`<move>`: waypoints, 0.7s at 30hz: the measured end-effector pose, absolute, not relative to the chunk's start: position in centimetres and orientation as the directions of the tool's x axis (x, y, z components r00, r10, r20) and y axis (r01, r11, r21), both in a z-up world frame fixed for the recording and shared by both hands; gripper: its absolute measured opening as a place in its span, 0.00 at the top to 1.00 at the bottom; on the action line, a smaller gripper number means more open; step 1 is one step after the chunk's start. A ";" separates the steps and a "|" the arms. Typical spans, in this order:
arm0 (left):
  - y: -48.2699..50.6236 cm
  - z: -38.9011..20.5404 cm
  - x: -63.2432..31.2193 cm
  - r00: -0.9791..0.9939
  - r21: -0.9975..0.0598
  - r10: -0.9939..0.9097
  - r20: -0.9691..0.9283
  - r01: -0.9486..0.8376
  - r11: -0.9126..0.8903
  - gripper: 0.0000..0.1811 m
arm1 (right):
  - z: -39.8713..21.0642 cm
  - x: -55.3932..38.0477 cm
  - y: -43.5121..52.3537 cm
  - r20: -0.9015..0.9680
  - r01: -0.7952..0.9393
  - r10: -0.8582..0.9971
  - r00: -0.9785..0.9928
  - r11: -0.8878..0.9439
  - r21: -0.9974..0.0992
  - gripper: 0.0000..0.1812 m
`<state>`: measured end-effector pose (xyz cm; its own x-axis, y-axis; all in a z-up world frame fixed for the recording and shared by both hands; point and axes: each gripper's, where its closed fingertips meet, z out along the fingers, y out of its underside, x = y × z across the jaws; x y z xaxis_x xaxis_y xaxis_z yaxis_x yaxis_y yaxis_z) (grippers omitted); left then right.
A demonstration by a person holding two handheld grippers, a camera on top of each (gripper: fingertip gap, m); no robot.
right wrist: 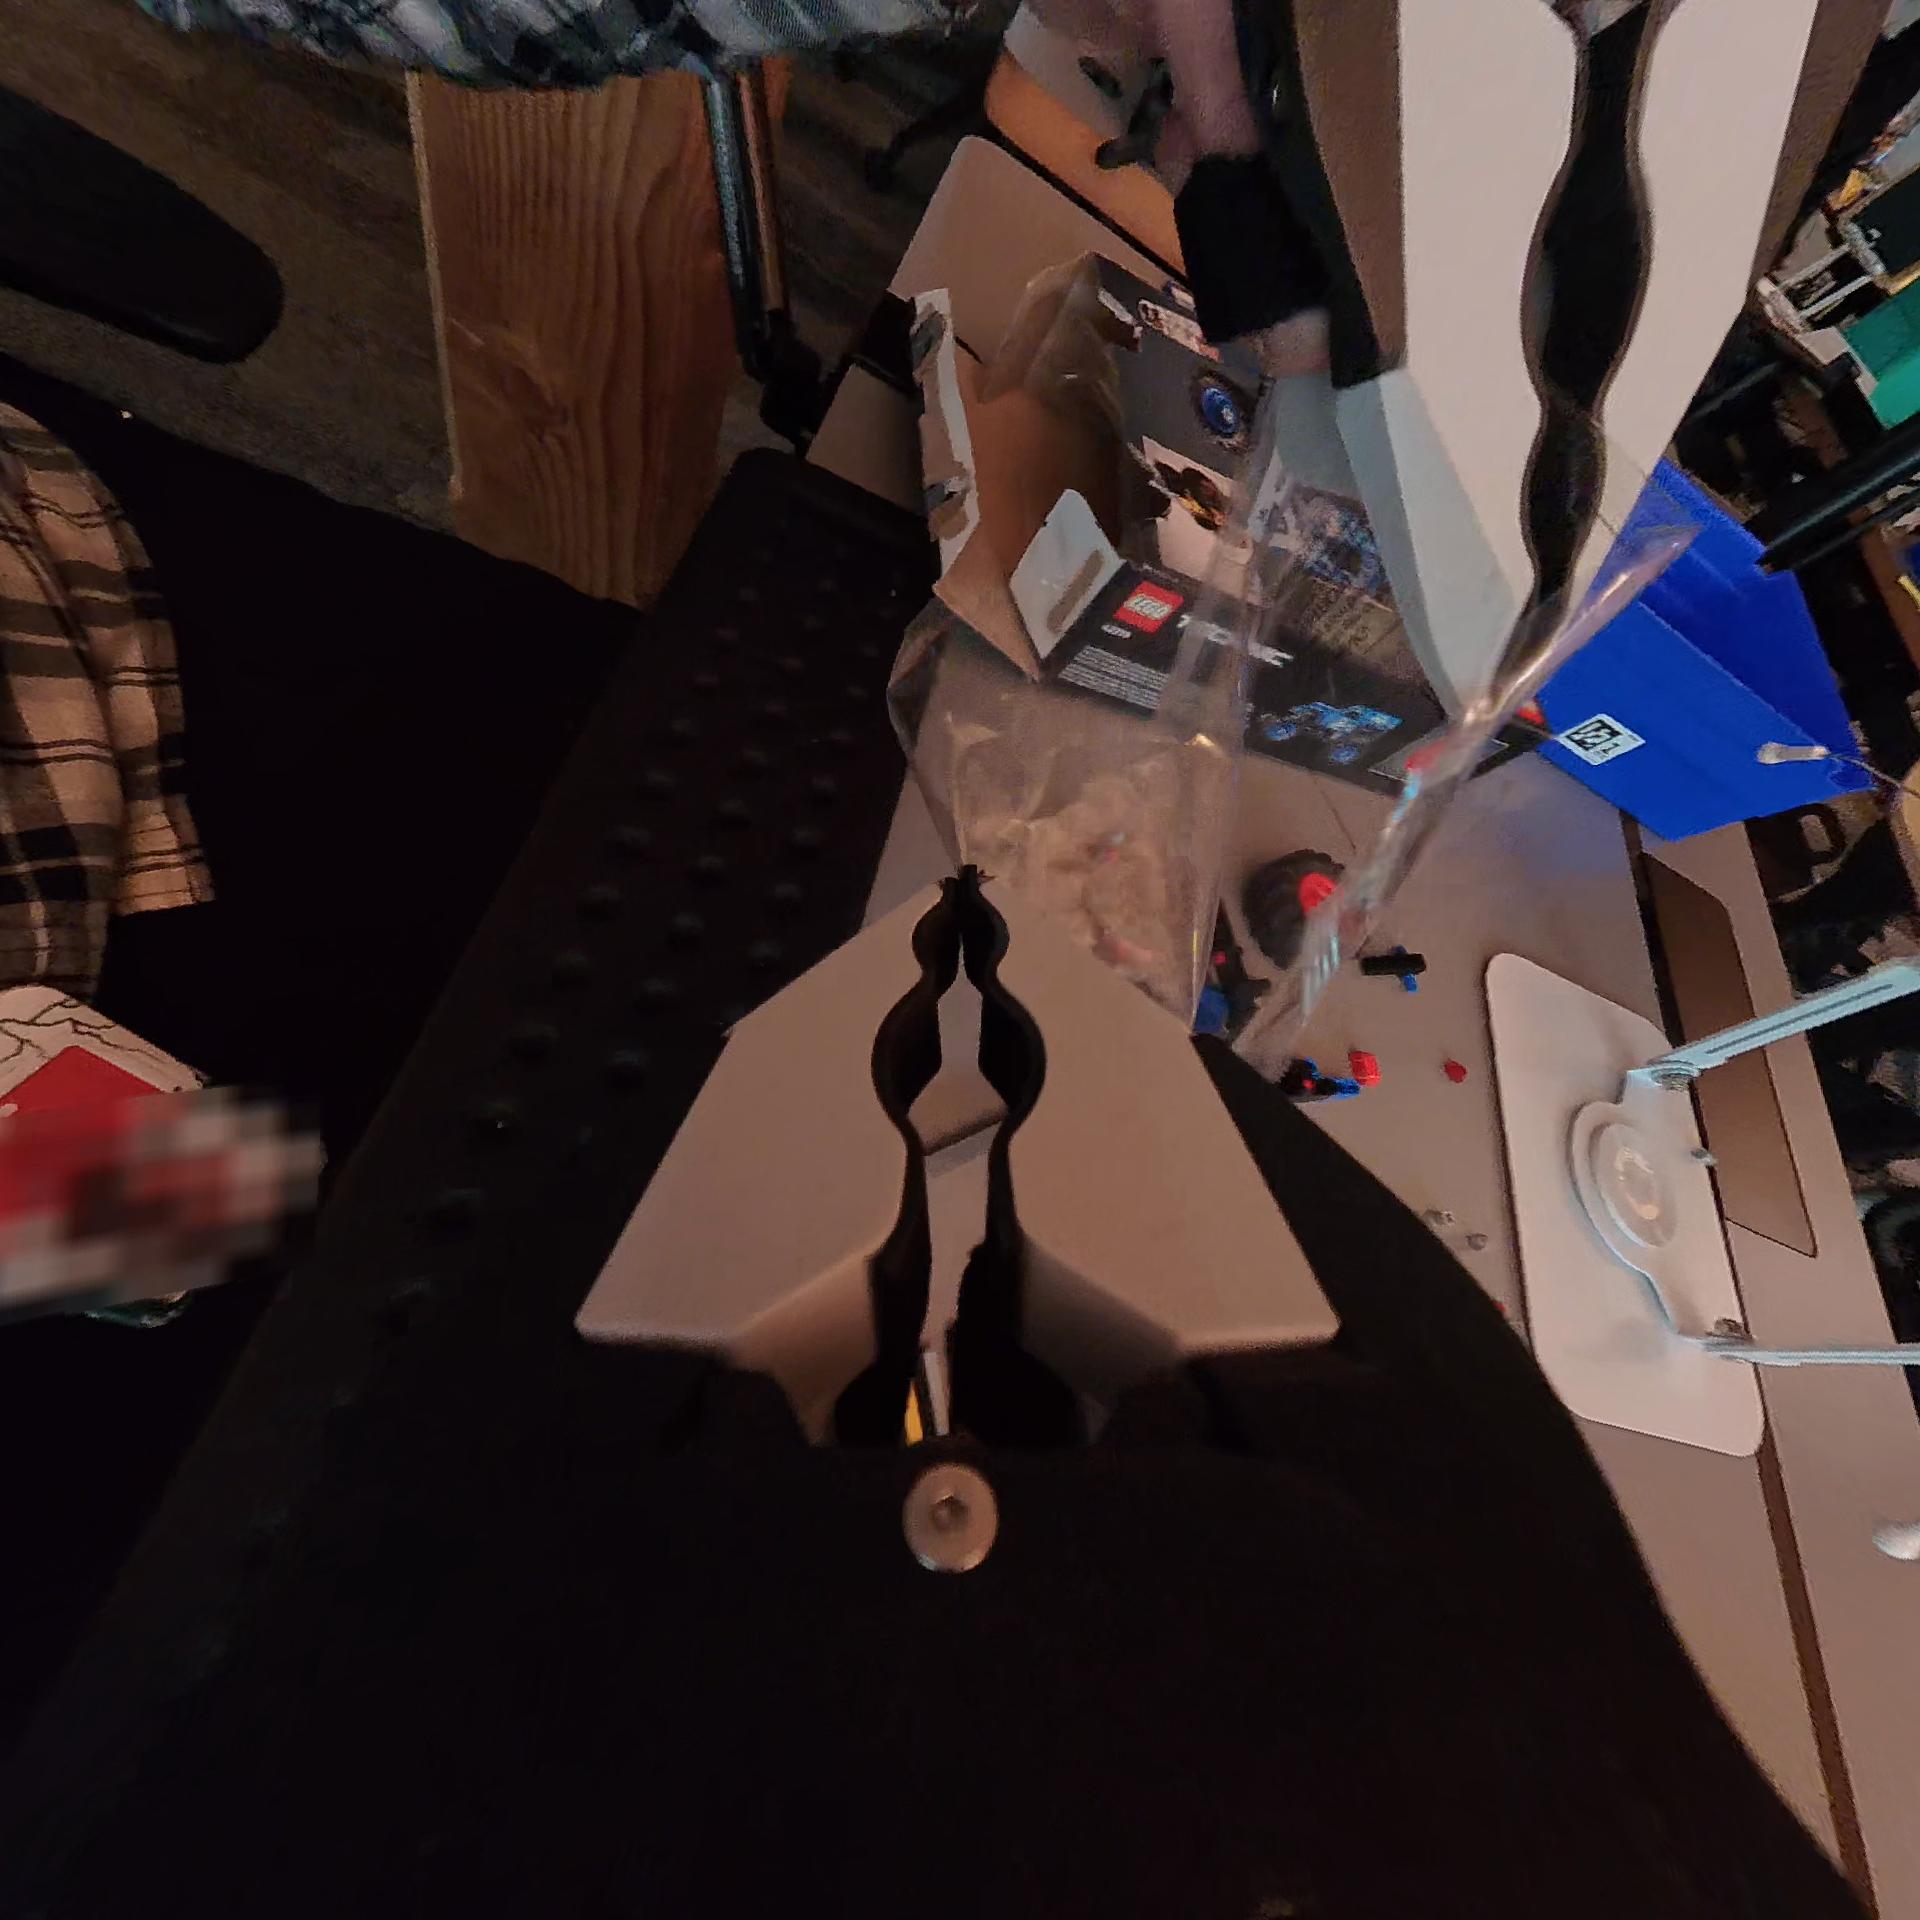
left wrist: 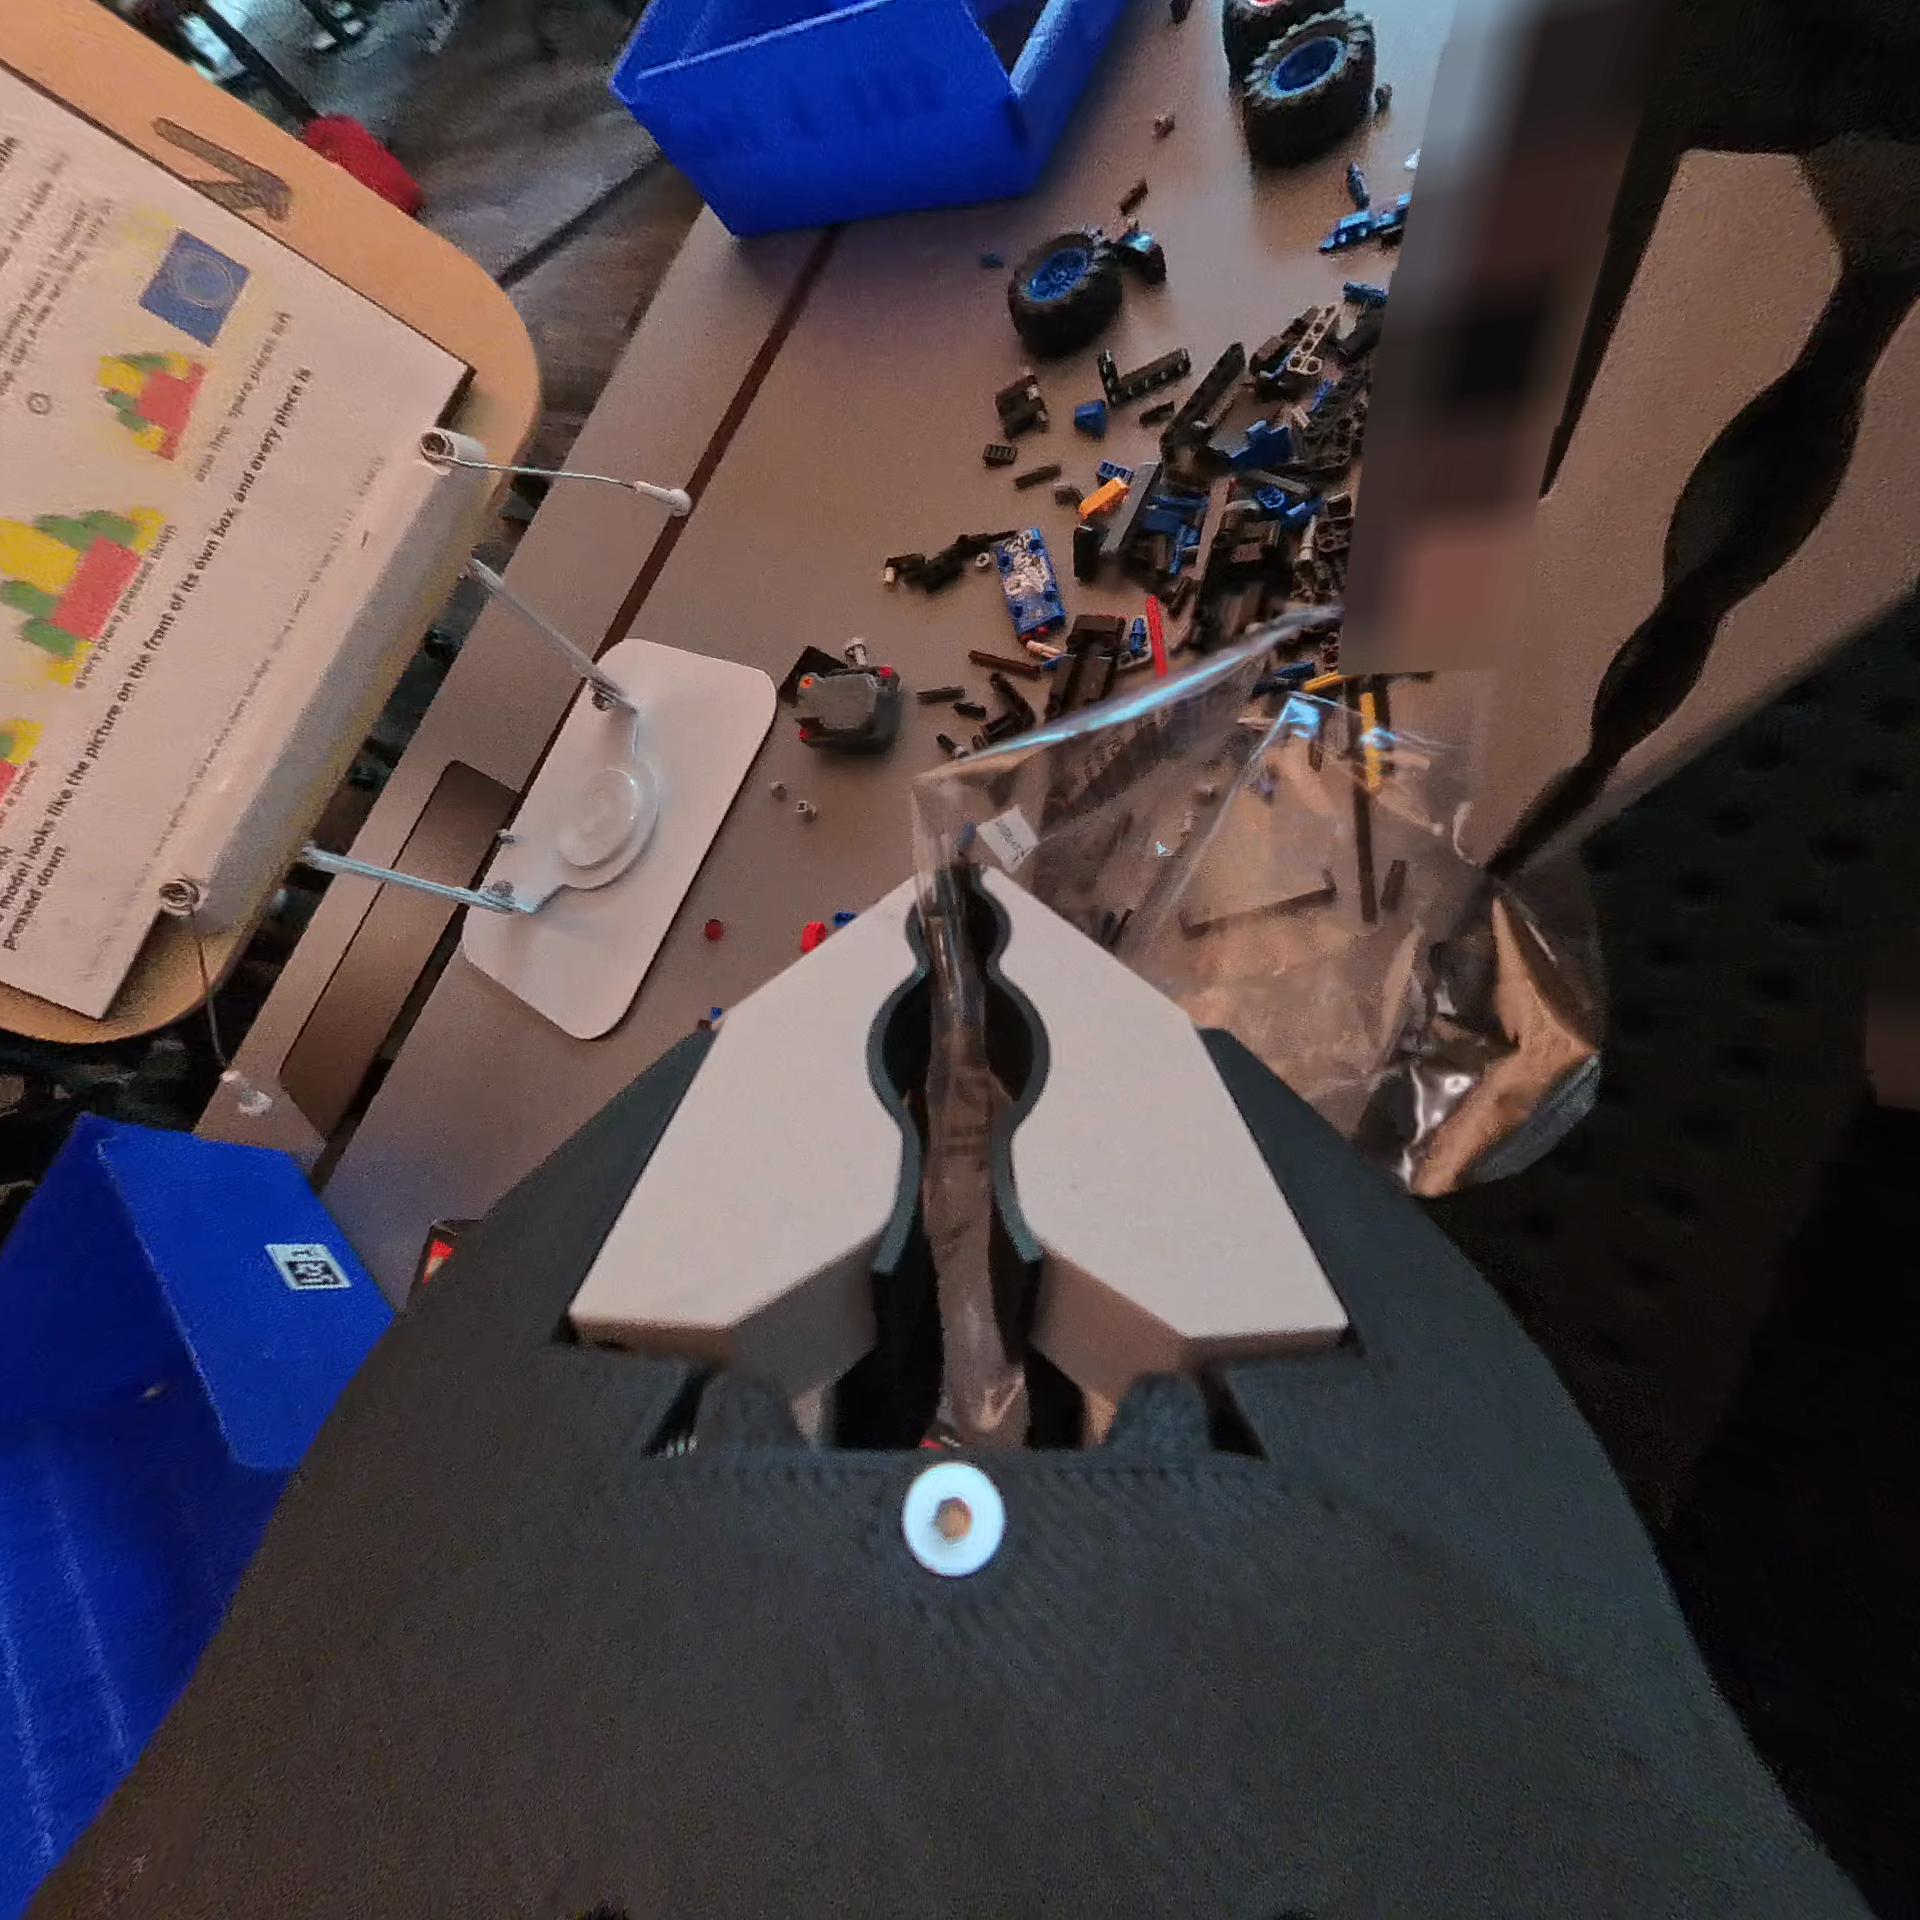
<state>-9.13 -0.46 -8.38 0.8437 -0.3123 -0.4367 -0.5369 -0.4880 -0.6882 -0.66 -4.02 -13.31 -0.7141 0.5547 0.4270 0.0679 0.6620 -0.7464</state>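
My left gripper (left wrist: pixel 961 894) is shut on a clear plastic bag (left wrist: pixel 1299 883); the film runs down between its fingers. The bag hangs above the grey table (left wrist: pixel 831 436) with a few dark pieces inside. My right gripper (right wrist: pixel 966 894) is shut, its tips pinching the bag's other edge (right wrist: pixel 1091 810). Each gripper shows in the other's view: the right one at the upper right of the left wrist view (left wrist: pixel 1496 862), the left one at the upper right of the right wrist view (right wrist: pixel 1548 592). The bag is stretched between them.
A pile of black and blue building pieces (left wrist: pixel 1195 499) and blue-hubbed wheels (left wrist: pixel 1065 291) lie on the table. Blue bins stand at the back (left wrist: pixel 831 104) and near left (left wrist: pixel 156 1351). A sheet on a white stand (left wrist: pixel 644 821) is at the left. A toy box (right wrist: pixel 1195 582) lies beyond the bag. The left gripper's tips are roughly 11 centimeters from the right gripper's.
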 end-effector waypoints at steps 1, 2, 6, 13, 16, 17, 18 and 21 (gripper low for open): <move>-0.5 -8.6 -9.1 0.845 -0.690 -0.289 -0.450 -0.534 -0.489 1.00 | -13.5 -0.5 -4.2 0.426 0.065 0.550 -0.719 0.663 -0.746 1.00; -0.5 -8.7 -9.4 0.840 -0.684 -0.251 -0.481 -0.539 -0.492 1.00 | -13.6 -0.4 -4.4 0.426 0.063 0.551 -0.718 0.660 -0.749 1.00; -0.7 -9.3 -10.6 0.799 -0.660 -0.120 -0.589 -0.561 -0.500 1.00 | -14.0 -0.4 -4.9 0.397 0.065 0.575 -0.715 0.621 -0.781 1.00; -1.4 -8.6 -11.2 0.805 -0.685 -0.082 -0.587 -0.548 -0.480 1.00 | -10.4 0.3 -2.8 0.339 0.060 0.681 -0.649 0.490 -0.870 0.87; -1.5 -8.3 -11.5 0.815 -0.696 -0.092 -0.572 -0.541 -0.471 1.00 | -7.7 1.1 1.6 0.315 0.082 0.757 -0.572 0.435 -0.897 0.84; -1.5 -8.1 -11.5 0.817 -0.701 -0.091 -0.569 -0.540 -0.465 1.00 | -7.2 1.2 3.9 0.301 0.114 0.799 -0.522 0.414 -0.903 0.82; -1.5 -8.1 -11.5 0.814 -0.700 -0.092 -0.573 -0.545 -0.461 1.00 | -7.0 1.0 7.0 0.286 0.171 0.849 -0.444 0.394 -0.903 0.81; -1.4 -7.9 -11.2 0.812 -0.705 -0.099 -0.575 -0.553 -0.443 1.00 | -9.0 1.4 18.1 0.216 0.399 0.961 -0.175 0.270 -0.876 0.74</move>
